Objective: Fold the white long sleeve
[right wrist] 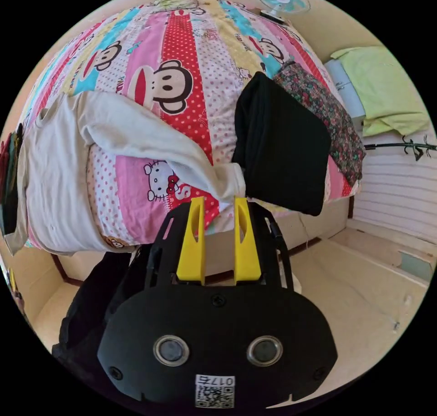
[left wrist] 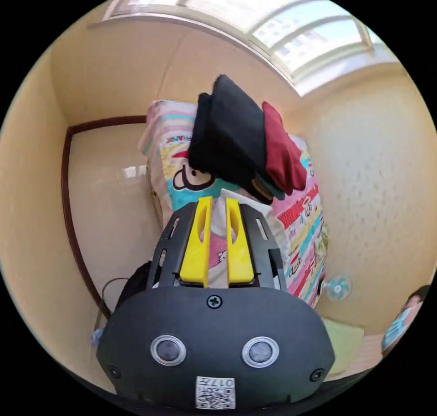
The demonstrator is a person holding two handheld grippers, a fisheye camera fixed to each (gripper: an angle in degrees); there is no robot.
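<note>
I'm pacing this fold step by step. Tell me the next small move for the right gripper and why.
Probably carry the sleeve cuff inward and lay it across the shirt body. The right gripper has the cuff at its jaw tips, and the sleeve stretches away from the shirt over the bedspread towards the black folded pile.

The support is a bed covered by a cartoon-printed, striped and polka-dotted bedsheet. Directly on it lie:
- a white long-sleeved cotton shirt, spread flat near one edge, one sleeve stretched across the sheet;
- a folded black fabric stack;
- a folded dark floral cloth, just beside the black stack;
- a folded dark red garment.
</note>
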